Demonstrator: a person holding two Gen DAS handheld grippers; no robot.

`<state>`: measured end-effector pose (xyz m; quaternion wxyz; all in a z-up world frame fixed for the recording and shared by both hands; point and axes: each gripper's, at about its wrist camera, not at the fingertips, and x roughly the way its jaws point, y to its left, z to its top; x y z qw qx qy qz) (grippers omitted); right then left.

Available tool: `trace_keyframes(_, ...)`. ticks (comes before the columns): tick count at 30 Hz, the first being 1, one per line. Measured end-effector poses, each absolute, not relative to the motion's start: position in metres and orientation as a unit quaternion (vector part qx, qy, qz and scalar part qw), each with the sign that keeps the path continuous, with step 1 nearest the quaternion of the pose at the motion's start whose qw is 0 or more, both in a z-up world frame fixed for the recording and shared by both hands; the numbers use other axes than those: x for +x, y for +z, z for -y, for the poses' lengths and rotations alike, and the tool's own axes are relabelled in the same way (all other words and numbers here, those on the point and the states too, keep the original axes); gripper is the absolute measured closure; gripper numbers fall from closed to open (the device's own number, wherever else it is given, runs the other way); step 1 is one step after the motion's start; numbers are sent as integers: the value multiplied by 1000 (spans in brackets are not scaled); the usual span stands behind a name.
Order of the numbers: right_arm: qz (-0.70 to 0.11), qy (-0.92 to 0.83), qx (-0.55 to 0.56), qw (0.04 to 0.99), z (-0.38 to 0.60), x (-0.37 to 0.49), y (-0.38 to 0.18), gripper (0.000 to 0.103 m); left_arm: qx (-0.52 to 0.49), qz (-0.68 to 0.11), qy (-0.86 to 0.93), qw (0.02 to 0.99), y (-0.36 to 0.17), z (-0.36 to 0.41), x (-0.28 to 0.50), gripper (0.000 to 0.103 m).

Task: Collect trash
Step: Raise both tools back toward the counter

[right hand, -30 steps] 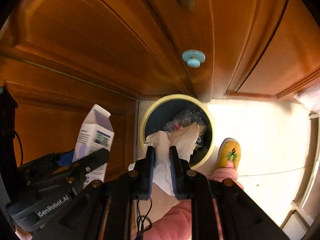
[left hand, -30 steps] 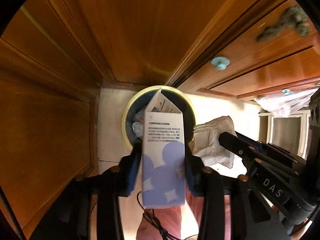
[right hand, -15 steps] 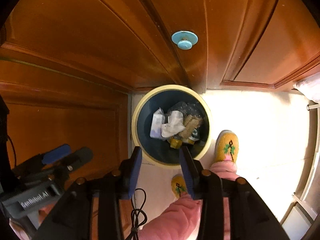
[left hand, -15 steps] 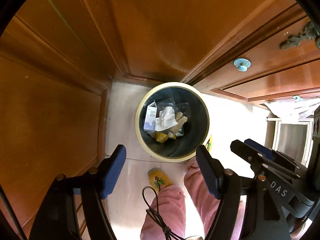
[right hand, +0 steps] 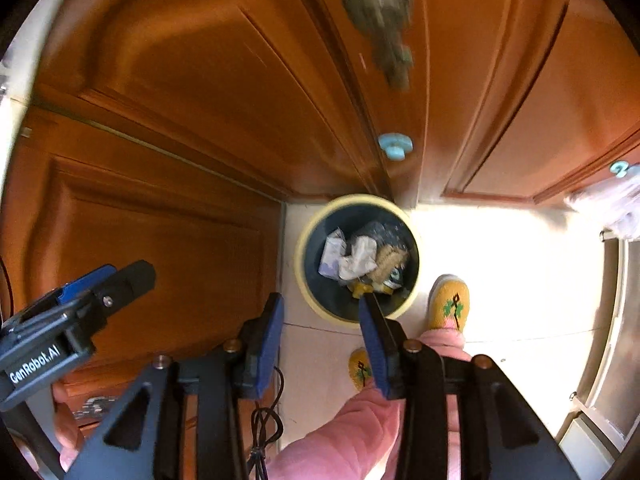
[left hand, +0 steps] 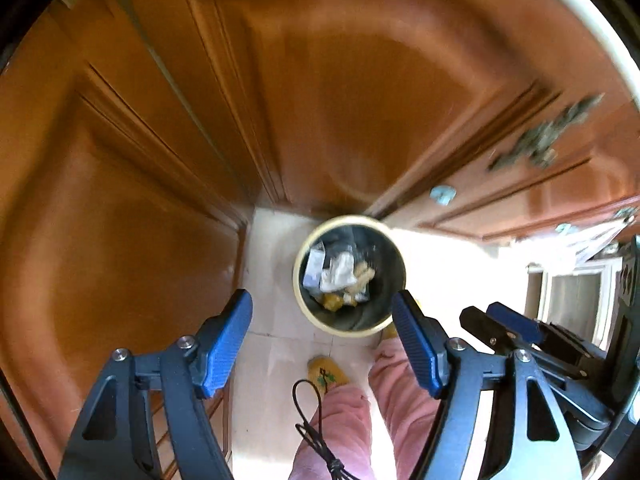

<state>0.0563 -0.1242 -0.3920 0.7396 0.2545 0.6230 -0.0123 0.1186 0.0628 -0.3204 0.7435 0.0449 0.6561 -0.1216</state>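
A round dark bin with a cream rim (left hand: 301, 296) (right hand: 305, 285) stands on the pale floor by the wooden cabinets. Inside lie a white-and-purple carton (left hand: 313, 267) (right hand: 333, 257), crumpled white paper (left hand: 340, 276) (right hand: 360, 258) and other scraps. My left gripper (left hand: 322, 320) is open and empty, high above the bin. My right gripper (right hand: 322, 318) is open and empty, also high above the bin; it also shows at the right of the left wrist view (left hand: 496, 320).
Brown wooden cabinet doors (right hand: 180, 120) with pale blue knobs (right hand: 395, 146) surround the bin. The person's pink trouser legs (left hand: 352, 420) and yellow slippers (right hand: 450, 302) stand just before it. A black cable (left hand: 316, 420) hangs below. A metal appliance edge (right hand: 608, 352) is at the right.
Both grippers opened and dropped the carton and the paper into the bin. Since then both have risen, so the bin looks smaller.
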Motion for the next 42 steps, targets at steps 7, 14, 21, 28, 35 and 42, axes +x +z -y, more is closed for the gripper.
trace_keyframes(7, -565, 9, 238, 790, 129, 68, -280, 64, 41, -581, -132, 802, -196, -61, 125, 32)
trace_keyframes(14, -473, 16, 211, 855, 135, 81, -162, 64, 46, -470, -148, 869, -77, -49, 136, 30)
trace_keyframes(21, -403, 4, 204, 892, 144, 103, -74, 64, 55, -377, -143, 913, 6, -33, 161, 30)
trace_keyframes(28, -351, 9, 212, 912, 173, 146, 7, 64, 66, -310, -125, 940, 78, -27, 194, 30)
trace_keyframes(35, -323, 18, 230, 918, 206, 216, 41, 64, 90, -289, -91, 949, 111, -5, 252, 29)
trace_keyframes(42, -357, 47, 244, 901, 234, 314, 9, 64, 113, -305, -36, 945, 76, 36, 327, 30)
